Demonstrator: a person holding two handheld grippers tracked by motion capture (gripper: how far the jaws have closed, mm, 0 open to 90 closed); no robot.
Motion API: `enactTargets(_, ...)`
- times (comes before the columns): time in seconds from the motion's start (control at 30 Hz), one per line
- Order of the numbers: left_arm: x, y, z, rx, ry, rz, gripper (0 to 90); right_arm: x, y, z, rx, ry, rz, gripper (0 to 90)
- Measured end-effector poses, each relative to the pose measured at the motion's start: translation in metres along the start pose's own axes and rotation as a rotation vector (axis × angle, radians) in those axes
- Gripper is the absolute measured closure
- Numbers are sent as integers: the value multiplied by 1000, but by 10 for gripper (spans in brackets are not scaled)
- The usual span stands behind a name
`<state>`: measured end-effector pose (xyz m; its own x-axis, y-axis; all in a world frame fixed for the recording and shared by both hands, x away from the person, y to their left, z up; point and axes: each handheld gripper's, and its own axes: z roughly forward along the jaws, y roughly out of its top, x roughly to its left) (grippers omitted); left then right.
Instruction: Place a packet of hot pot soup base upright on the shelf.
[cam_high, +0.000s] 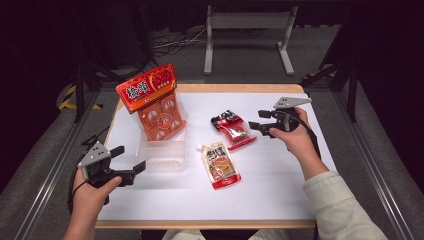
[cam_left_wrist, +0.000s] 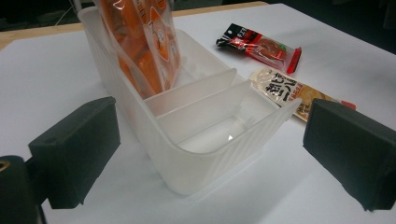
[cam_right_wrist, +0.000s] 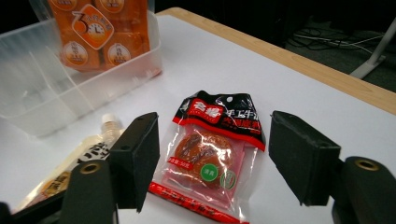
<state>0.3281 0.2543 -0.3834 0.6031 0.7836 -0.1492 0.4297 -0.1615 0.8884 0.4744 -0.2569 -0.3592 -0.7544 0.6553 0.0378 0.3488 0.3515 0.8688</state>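
In the high view, the right gripper (cam_high: 256, 120) is hovering just beside the red and black snack packet (cam_high: 232, 129), which is lying flat on the white table (cam_high: 280, 190). The left gripper (cam_high: 131, 159) is staying near the clear bin (cam_high: 164, 159), with its jaws spread and holding nothing.

In the left gripper view, the orange pack (cam_left_wrist: 144, 46) is standing upright in the bin's far compartment.

In the right gripper view, the jaws are standing apart, released, on both sides of the packet without pressing it. The spout pouch (cam_right_wrist: 84, 154) is lying beside it.
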Motion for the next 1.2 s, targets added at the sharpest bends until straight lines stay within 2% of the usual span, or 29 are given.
enactTargets(0.1, 0, -3, -1, 9, 6, -3, 46, -4, 4, 12, 1, 9, 9, 363)
enactTargets(0.17, -1, -6, -1, 11, 11, -6, 46, -7, 7, 19, 14, -3, 4, 356)
enactTargets(0.23, -2, -7, 1, 23, 10, -4, 46, -10, 9, 23, 25, -12, 21, 355)
enactTargets(0.33, -5, -7, 2, 27, 0, -2, 45, -15, 13, 32, -8, -2, 36, 346)
enactTargets(0.57, -3, -8, 2, 20, 1, -6, 45, -17, 17, 52, 2, 10, -8, 317)
enactTargets(0.63, -2, -8, 2, 18, 2, -6, 44, -19, 16, 57, -5, 4, -6, 319)
enactTargets(0.83, -1, -9, 1, 18, 4, -8, 44, -24, 11, 70, 31, -2, 3, 311)
enactTargets(1.2, 0, -8, 5, 14, -3, -10, 44, -34, 3, 85, 61, -14, 62, 312)
